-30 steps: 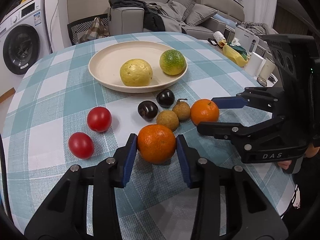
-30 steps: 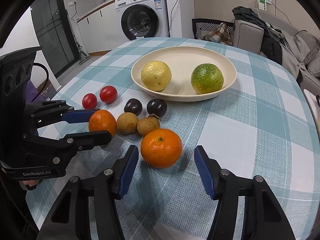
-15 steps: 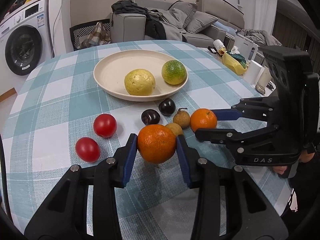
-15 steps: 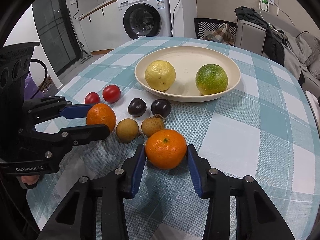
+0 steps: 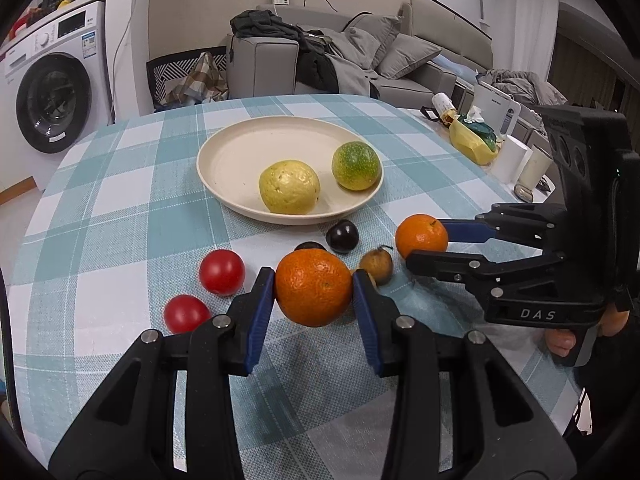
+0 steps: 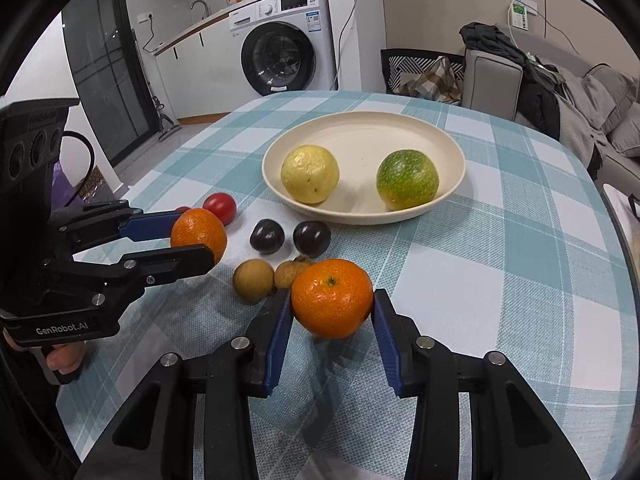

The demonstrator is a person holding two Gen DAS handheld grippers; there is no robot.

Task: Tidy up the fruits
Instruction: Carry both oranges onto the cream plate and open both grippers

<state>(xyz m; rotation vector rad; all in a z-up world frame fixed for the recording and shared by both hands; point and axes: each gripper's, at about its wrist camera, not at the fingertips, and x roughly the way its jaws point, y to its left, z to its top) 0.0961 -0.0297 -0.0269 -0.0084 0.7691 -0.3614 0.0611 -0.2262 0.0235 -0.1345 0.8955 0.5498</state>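
My left gripper (image 5: 314, 286) is shut on an orange (image 5: 313, 287) and holds it above the checked tablecloth. My right gripper (image 6: 332, 300) is shut on a second orange (image 6: 332, 297), also lifted; this gripper shows in the left wrist view (image 5: 430, 242) with its orange (image 5: 421, 235). A cream plate (image 5: 240, 148) holds a yellow fruit (image 5: 289, 187) and a green fruit (image 5: 356, 165). Two red tomatoes (image 5: 221, 271) (image 5: 185, 313), two dark plums (image 6: 267, 236) (image 6: 312, 238) and two brown longans (image 6: 253, 281) (image 6: 289, 273) lie on the cloth in front of the plate.
The round table (image 6: 520, 240) has its edge close at the right. A side table at the right holds a yellow bag (image 5: 472, 140) and white cups (image 5: 516, 160). A washing machine (image 6: 286, 40) and a sofa (image 5: 360, 64) stand behind.
Both grippers have lifted their oranges off the cloth and risen. The right gripper closed on its orange a second ago. The loose fruits have not moved.
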